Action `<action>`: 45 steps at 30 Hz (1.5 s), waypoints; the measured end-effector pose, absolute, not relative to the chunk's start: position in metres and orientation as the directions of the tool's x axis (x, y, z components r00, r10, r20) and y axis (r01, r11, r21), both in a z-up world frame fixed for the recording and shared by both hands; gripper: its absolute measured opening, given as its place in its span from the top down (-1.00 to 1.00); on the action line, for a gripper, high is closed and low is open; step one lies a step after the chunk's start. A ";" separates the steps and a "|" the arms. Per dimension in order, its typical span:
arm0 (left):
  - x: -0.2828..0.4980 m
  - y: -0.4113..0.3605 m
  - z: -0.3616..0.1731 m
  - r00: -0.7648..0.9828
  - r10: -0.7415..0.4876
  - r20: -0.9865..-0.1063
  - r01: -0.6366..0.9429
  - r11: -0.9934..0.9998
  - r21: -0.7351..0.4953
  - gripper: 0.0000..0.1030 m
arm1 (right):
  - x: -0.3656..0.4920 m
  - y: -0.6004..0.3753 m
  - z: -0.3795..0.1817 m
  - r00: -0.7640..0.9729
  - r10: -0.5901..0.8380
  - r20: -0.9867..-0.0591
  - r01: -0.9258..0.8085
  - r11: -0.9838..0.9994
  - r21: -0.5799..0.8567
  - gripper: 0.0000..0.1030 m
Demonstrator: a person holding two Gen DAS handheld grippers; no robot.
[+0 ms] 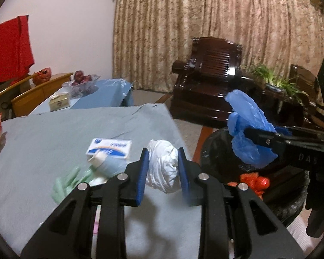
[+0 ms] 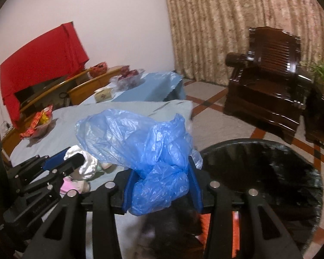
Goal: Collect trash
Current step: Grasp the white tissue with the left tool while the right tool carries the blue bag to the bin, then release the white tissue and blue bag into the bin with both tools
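Left gripper (image 1: pixel 163 168): we are clenching the white wad (image 1: pixel 162 165) over the table (image 1: pixel 43 133)
Right gripper (image 2: pixel 162 183): we are grasping the blue bag (image 2: pixel 144 144) near the bin (image 2: pixel 270 164)

Table under pale blue-grey cloth (image 1: pixel 54 133), several loose items on it.
Tissue pack (image 1: pixel 109 148) near centre; blurred white-capped bottle (image 1: pixel 105 161) just at its 6 o'clock; green crumpled item (image 1: pixel 67 183) at the bottle's 8 o'clock. Bowl of red-yellow snack packets (image 2: pixel 40 123) toward the table's 9 o'clock edge. Pink item (image 2: pixel 72 184) at near edge, identity unclear.
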State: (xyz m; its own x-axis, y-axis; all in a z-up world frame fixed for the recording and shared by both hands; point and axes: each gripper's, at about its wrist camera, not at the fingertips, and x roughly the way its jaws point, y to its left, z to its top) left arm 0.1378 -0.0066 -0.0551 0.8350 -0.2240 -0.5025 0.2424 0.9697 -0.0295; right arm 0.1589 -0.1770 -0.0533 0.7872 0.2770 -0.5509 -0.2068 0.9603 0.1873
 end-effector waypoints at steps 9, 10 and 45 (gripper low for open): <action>0.147 -0.072 -0.051 0.792 -0.351 -0.500 0.379 0.924 -0.049 0.50 | 0.138 -0.247 -0.055 0.816 0.143 -0.560 -0.052 0.983 0.174 0.16; 0.147 -0.079 -0.051 0.787 -0.361 -0.500 0.389 0.920 -0.052 0.50 | 0.136 -0.253 -0.056 0.818 0.131 -0.561 -0.039 0.984 0.173 0.16; 0.179 -0.116 -0.072 0.715 -0.413 -0.564 0.441 0.892 -0.094 -0.72 | 0.120 -0.312 -0.088 0.793 -0.032 -0.609 0.157 0.976 0.153 -0.88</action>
